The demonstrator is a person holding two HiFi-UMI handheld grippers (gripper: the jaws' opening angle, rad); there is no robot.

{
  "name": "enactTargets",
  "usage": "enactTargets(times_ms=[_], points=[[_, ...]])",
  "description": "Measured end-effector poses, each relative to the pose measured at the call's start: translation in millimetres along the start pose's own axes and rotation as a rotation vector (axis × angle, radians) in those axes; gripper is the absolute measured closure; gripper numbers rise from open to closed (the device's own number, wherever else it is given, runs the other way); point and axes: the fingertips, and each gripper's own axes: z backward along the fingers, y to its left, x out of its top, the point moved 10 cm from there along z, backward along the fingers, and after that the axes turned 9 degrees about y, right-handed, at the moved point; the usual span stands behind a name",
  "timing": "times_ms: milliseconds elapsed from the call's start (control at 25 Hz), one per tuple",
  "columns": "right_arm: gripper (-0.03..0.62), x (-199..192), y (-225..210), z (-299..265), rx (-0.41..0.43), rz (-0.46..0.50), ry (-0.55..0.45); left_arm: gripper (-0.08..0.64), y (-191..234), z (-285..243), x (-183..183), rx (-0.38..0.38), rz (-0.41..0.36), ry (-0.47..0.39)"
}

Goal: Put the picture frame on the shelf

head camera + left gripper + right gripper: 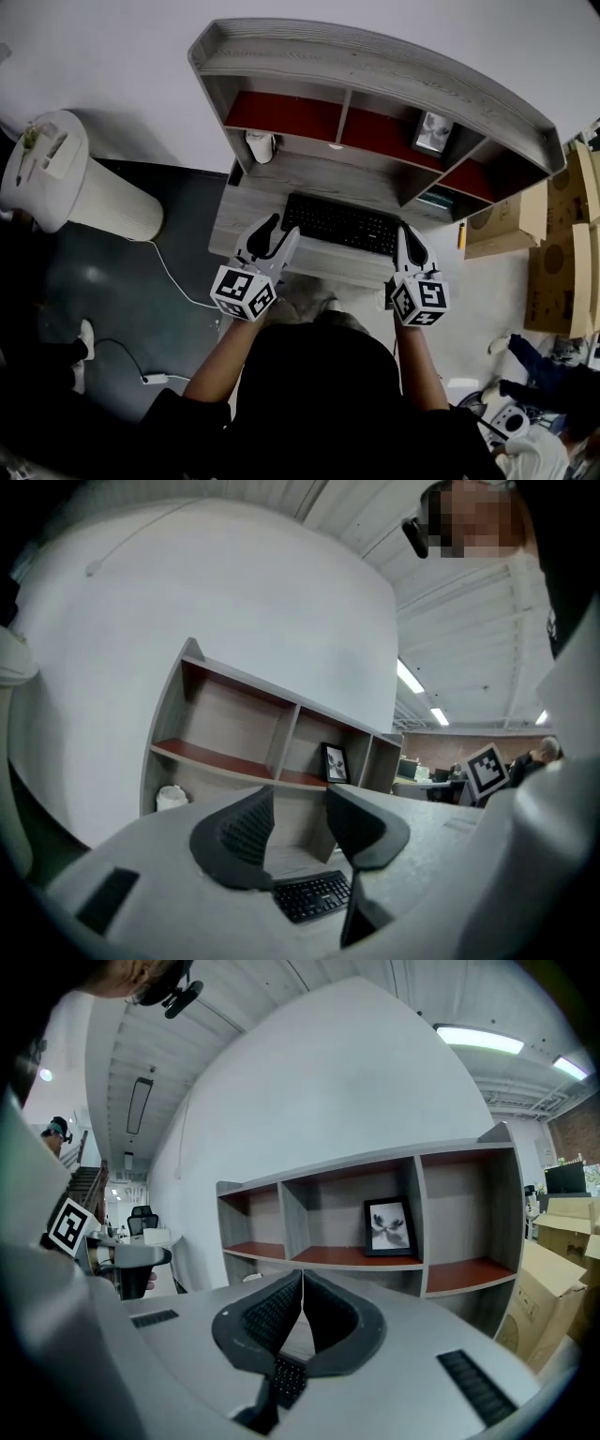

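Observation:
The black picture frame (432,132) stands upright in the middle-right compartment of the grey shelf unit (375,70) on its red board. It also shows in the left gripper view as the frame (335,762) and in the right gripper view as the frame (388,1226). My left gripper (277,234) hovers over the desk's near edge, left of the keyboard (339,223); its jaws (300,822) stand apart with nothing between them. My right gripper (410,239) hangs at the keyboard's right end, jaws (302,1288) pressed together and empty. Both are well short of the frame.
A white crumpled object (261,145) sits on the desk under the left compartment. A white round bin (56,173) stands left of the desk, cardboard boxes (553,253) to the right. A white cable (169,272) runs across the dark floor. A yellow pen (461,234) lies by the desk's right end.

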Motion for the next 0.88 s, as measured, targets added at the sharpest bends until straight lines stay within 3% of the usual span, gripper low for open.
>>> enactTargets(times_ms=[120, 280, 600, 880], points=[[0.578, 4, 26, -3, -0.025, -0.003, 0.007, 0.439, 19, 13, -1, -0.078, 0.069, 0.004], [0.578, 7, 52, 2, -0.055, -0.050, -0.011, 0.518, 43, 20, 1, -0.094, 0.033, 0.058], [0.578, -6, 69, 21, -0.125, -0.094, 0.009, 0.537, 48, 16, 7, -0.104, -0.024, 0.075], [0.580, 3, 39, 37, -0.151, -0.048, -0.039, 0.537, 24, 1, 5, -0.080, -0.029, 0.081]])
